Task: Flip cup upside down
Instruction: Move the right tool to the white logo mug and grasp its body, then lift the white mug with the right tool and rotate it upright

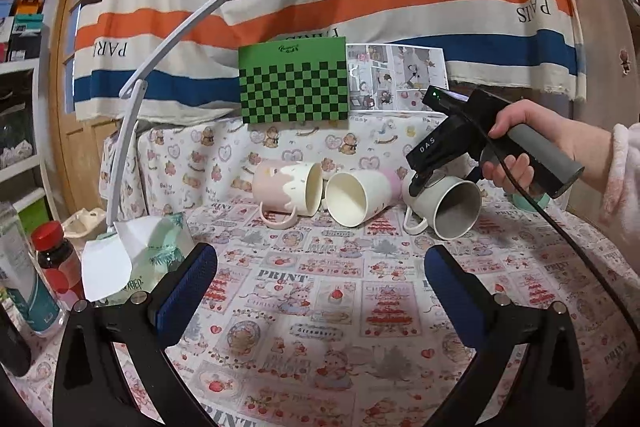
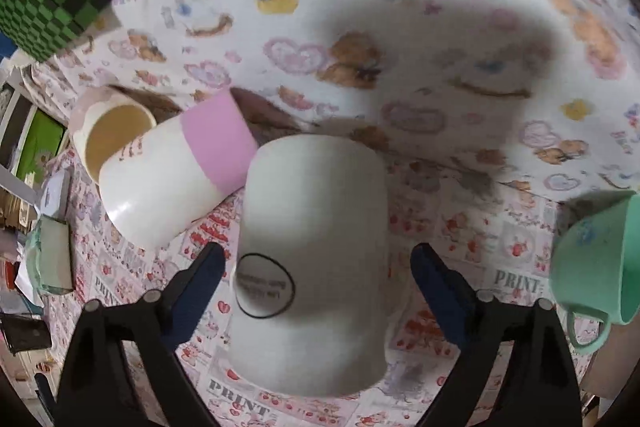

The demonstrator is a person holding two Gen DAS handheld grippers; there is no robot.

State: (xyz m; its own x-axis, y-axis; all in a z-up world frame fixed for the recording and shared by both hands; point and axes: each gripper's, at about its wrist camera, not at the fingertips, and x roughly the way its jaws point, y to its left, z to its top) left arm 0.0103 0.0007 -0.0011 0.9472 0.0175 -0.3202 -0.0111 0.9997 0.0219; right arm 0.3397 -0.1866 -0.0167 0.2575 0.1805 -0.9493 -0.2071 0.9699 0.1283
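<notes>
Several cups lie on their sides on the printed tablecloth. A white cup [image 1: 444, 205] with a black oval label lies at the right of the row, its mouth toward me; in the right wrist view the white cup [image 2: 316, 247] lies between the fingers. My right gripper [image 2: 318, 279] is open, its blue pads on either side of the cup with gaps. In the left wrist view the right gripper [image 1: 418, 183] hovers over that cup. My left gripper [image 1: 320, 287] is open and empty, well in front of the cups.
A pink-bottomed white cup [image 1: 358, 197] and a pink drip-pattern mug [image 1: 288, 193] lie left of the white cup. A mint green cup [image 2: 592, 259] lies at the right. A tissue box [image 1: 160, 247], lamp [image 1: 132, 107] and bottles [image 1: 56, 259] stand at the left; a green checkered board [image 1: 294, 79] stands behind.
</notes>
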